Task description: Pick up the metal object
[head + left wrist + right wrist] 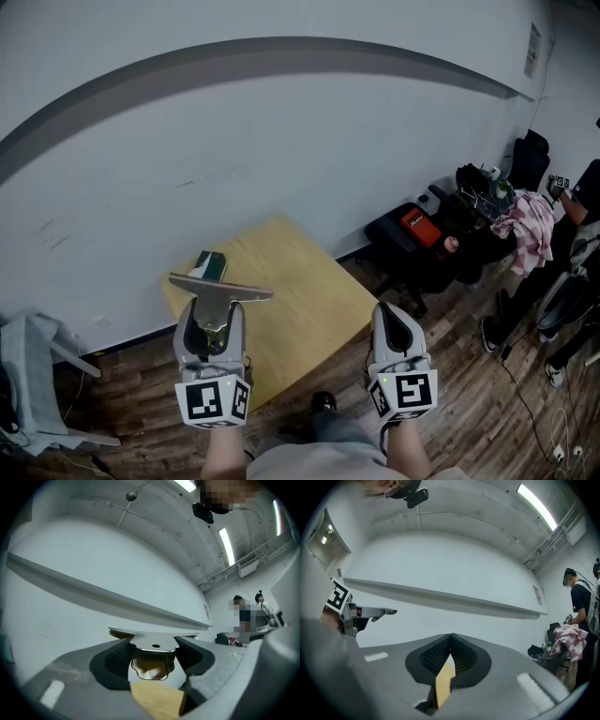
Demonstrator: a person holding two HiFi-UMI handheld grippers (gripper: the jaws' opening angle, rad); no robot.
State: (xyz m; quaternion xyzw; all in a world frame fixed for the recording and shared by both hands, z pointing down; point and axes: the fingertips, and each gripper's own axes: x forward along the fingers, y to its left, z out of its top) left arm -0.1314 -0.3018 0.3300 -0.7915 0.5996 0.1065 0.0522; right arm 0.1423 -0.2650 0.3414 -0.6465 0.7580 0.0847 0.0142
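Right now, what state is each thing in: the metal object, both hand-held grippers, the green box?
metal object: clamped in the left hand-held gripper, held above the table.
left hand-held gripper: shut on the metal object.
right hand-held gripper: shut, nothing between its jaws.
green box: lying on the table, untouched.

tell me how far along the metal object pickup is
Done: the metal bracket is clamped between the jaws of the left gripper and looks lifted clear of the wooden table.
In hand: the left gripper holds it in the air.
Left: nothing obvious for the pickup itself; the right gripper is shut and empty.
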